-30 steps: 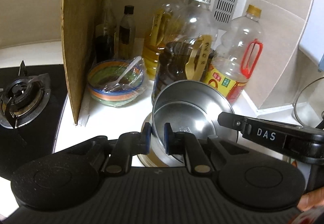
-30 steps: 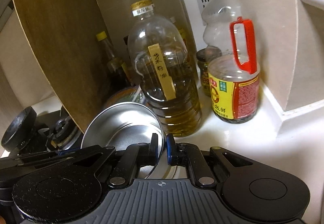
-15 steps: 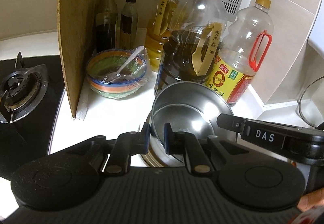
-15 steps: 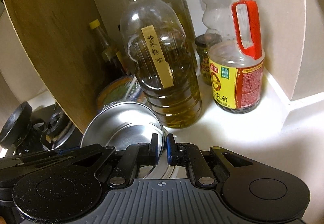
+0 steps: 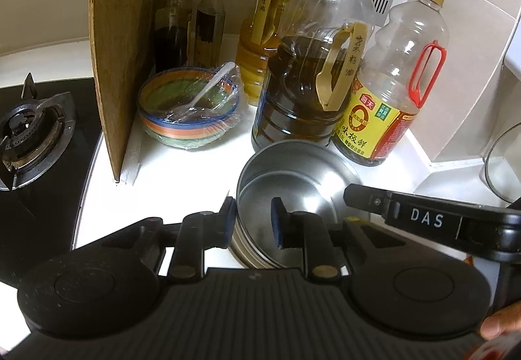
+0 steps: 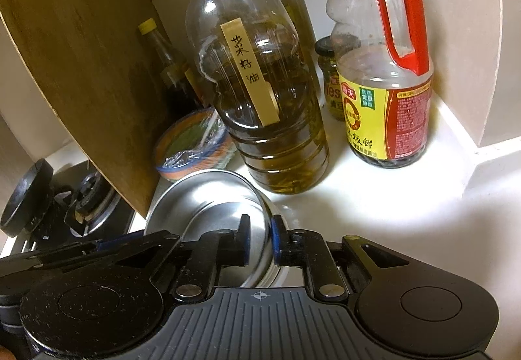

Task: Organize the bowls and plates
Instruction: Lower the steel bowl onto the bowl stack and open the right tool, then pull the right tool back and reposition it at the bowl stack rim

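Note:
A stack of steel bowls (image 5: 293, 190) sits on the white counter in front of the oil bottles; it also shows in the right wrist view (image 6: 211, 200). My left gripper (image 5: 252, 223) straddles the near left rim, its jaws parted wider than the rim. My right gripper (image 6: 260, 238) is shut on the right rim of the top bowl. A striped bowl (image 5: 190, 107) covered in plastic film, with a white spoon inside, stands behind, also visible in the right wrist view (image 6: 192, 146).
A wooden cutting board (image 5: 123, 44) stands upright left of the bowls. Large oil bottles (image 5: 312, 67) and a soy sauce bottle (image 5: 394, 93) crowd the corner behind. A gas burner (image 5: 29, 129) lies far left. A glass lid edge (image 5: 501, 161) is at right.
My left gripper's jaws have parted from the steel bowl's rim. Both cameras have dropped lower and closer to the counter. The right gripper still grips the rim.

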